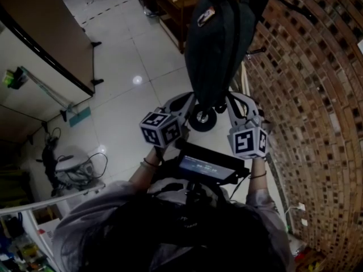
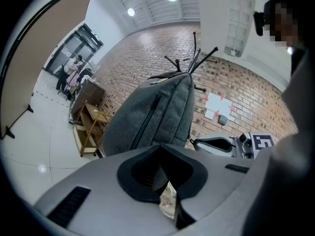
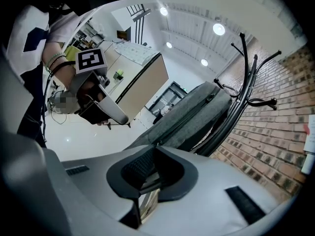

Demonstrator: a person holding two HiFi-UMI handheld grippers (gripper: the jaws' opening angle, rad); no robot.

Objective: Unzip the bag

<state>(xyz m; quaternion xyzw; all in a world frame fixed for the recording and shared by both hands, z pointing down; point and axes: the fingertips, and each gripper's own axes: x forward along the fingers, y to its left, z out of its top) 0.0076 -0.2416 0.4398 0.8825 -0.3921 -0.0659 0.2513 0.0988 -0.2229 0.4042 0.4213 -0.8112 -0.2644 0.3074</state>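
Observation:
A dark grey bag (image 1: 218, 38) hangs from a black coat stand (image 3: 246, 82) by the brick wall. In the left gripper view a closed zip (image 2: 147, 119) runs down the bag's (image 2: 152, 117) side. Both grippers are raised just under the bag's bottom end. My left gripper (image 1: 190, 101) is at the bag's lower left, its jaws shut with nothing between them (image 2: 165, 181). At the lower right, my right gripper (image 1: 229, 102) is likewise shut and holds nothing (image 3: 147, 181). The bag (image 3: 192, 114) lies just beyond its jaws. I cannot tell whether either gripper touches the fabric.
The brick wall (image 1: 306, 95) runs close on the right. A wooden shelf unit (image 1: 173, 4) stands behind the bag. A black wheel (image 1: 202, 119) sits on the floor under the bag. A brown partition (image 1: 51, 27) stands on the white tiled floor to the left.

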